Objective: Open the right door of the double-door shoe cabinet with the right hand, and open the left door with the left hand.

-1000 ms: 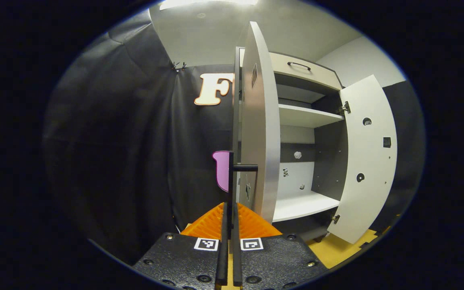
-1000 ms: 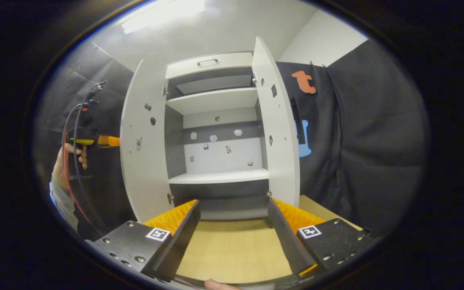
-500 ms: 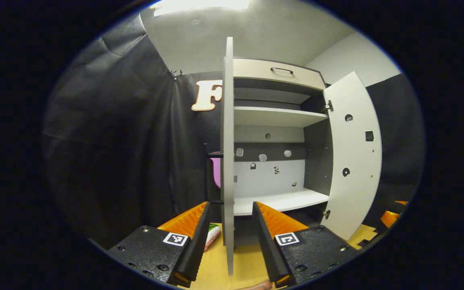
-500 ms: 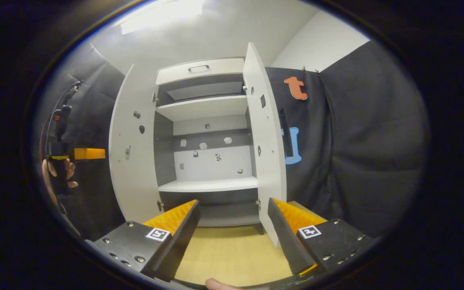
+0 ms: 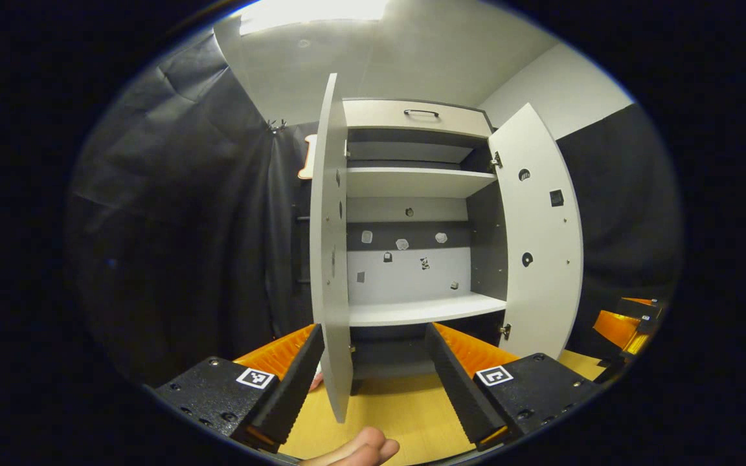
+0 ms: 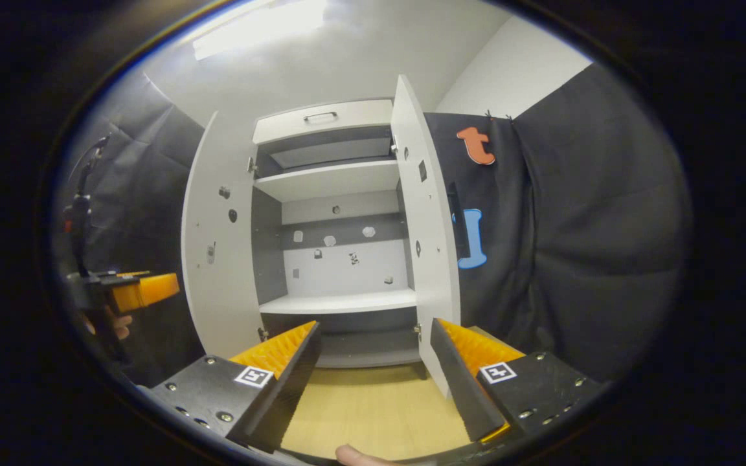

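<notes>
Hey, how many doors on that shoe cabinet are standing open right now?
2. The left door swings out on the cabinet's left side, and the right door swings out on its right. The drawer front on top looks closed.

Black claw point(image 6: 373, 382) bodies, square markers

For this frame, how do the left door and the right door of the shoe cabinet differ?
In the left gripper view, the left door stands nearly edge-on to the camera, while the right door shows its broad inner face. The left door's lower edge sits between the left claw's open fingers; the right door stands farther off, apart from them. Both are swung open, pale, and hinged to the same cabinet.
</notes>
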Tool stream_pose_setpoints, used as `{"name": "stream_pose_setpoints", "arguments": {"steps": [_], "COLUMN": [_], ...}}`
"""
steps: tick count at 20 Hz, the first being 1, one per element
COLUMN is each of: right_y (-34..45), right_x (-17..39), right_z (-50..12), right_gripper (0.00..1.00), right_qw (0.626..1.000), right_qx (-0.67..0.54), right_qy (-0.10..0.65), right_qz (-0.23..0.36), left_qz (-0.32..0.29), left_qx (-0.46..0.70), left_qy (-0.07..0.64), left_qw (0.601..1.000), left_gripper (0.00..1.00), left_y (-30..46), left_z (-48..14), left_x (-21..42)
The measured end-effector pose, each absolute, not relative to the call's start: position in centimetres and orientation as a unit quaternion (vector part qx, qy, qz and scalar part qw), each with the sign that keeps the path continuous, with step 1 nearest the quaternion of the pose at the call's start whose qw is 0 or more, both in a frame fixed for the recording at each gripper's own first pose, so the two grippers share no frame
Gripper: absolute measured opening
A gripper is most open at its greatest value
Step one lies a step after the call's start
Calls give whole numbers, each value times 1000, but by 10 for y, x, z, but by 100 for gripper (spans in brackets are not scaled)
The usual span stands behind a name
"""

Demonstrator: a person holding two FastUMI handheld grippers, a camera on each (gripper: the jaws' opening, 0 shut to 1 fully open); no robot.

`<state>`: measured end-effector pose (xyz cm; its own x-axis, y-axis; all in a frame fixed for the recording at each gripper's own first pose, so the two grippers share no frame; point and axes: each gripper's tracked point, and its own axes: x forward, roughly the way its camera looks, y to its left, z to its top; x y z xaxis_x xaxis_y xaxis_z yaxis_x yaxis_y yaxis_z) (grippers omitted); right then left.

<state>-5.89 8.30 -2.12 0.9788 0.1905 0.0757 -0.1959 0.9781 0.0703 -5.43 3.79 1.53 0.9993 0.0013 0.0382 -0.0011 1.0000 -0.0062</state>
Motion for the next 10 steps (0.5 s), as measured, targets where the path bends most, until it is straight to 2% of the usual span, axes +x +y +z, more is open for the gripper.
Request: {"name": "stream_pose_setpoints", "arguments": {"steps": [3, 4, 10], "right_y": [86, 86, 90], "right_x": [-63, -63, -69], "right_z": [-27, -27, -23], "right_gripper": [100, 96, 100], "right_qw": [994, 994, 993], "right_qx": [30, 28, 29], "right_qy": [-31, -31, -38], "right_qz": [103, 102, 108], "left_qz": [-9, -13, -18], "left_qx": [-16, -14, -23], "left_qy": [-6, -3, -19], "left_qw": [1000, 1000, 999], "left_gripper": [97, 98, 98], "left_y": [25, 20, 14], "left_z": [-4, -5, 5], "left_x": [-63, -63, -66]}}
